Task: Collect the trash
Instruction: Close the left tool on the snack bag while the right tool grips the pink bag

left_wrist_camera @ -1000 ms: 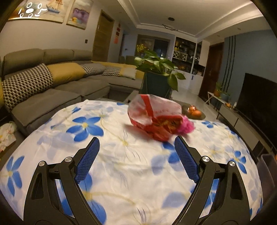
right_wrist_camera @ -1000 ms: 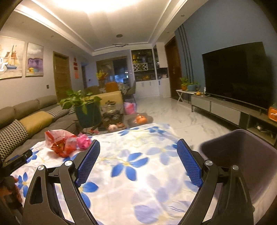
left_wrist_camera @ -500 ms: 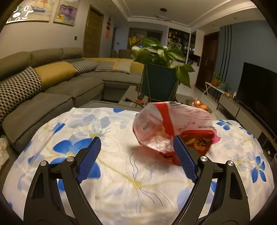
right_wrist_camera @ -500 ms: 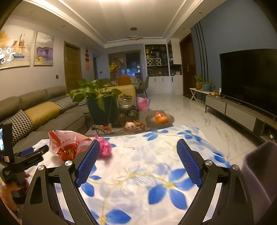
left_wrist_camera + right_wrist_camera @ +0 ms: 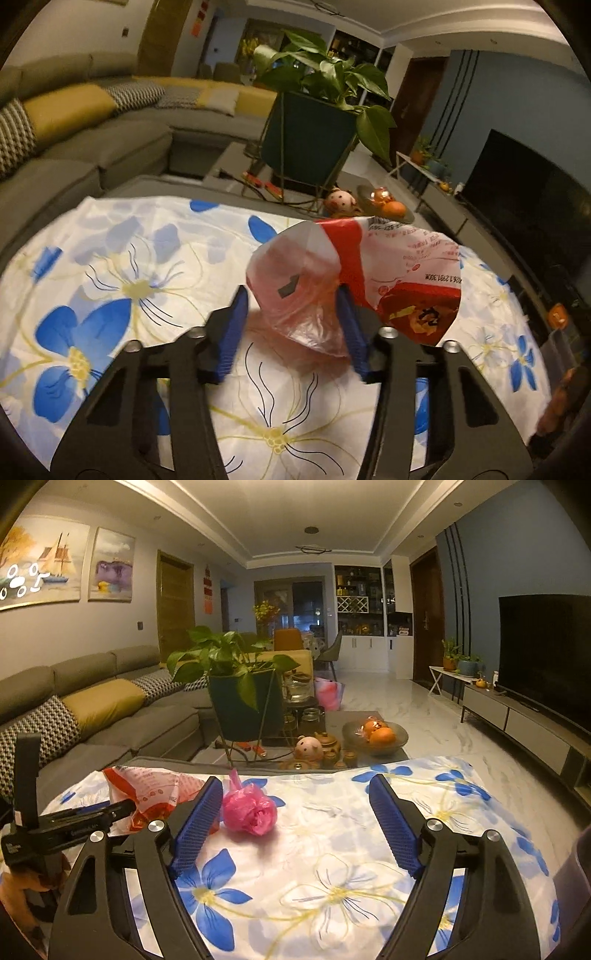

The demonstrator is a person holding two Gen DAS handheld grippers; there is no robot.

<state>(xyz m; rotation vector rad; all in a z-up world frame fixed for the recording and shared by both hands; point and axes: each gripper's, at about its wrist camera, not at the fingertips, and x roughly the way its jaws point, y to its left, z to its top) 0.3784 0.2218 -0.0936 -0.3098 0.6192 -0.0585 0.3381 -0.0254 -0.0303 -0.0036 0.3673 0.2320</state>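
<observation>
A crumpled red-and-white plastic snack bag (image 5: pixel 369 273) lies on the flowered tablecloth (image 5: pixel 129 266). My left gripper (image 5: pixel 291 299) has its blue fingers on either side of the bag's clear near end, jaws partly closed and touching the plastic. The bag also shows in the right wrist view (image 5: pixel 155 790), with the left gripper (image 5: pixel 110 812) at it. A crumpled pink plastic bag (image 5: pixel 249 810) lies just right of my right gripper's left finger (image 5: pixel 199 819). My right gripper (image 5: pixel 295 794) is open and empty above the cloth.
A potted plant in a dark planter (image 5: pixel 243 701), a tea set with a pig figure (image 5: pixel 308 747) and a bowl of oranges (image 5: pixel 375 734) stand on the low table behind. A grey sofa (image 5: pixel 92 716) is at left. A dark bin rim (image 5: pixel 576 886) shows at right.
My left gripper moved forward to the snack bag and narrowed its jaws around the bag's near end. My right gripper moved toward the pink bag, and the bin slid to the right edge.
</observation>
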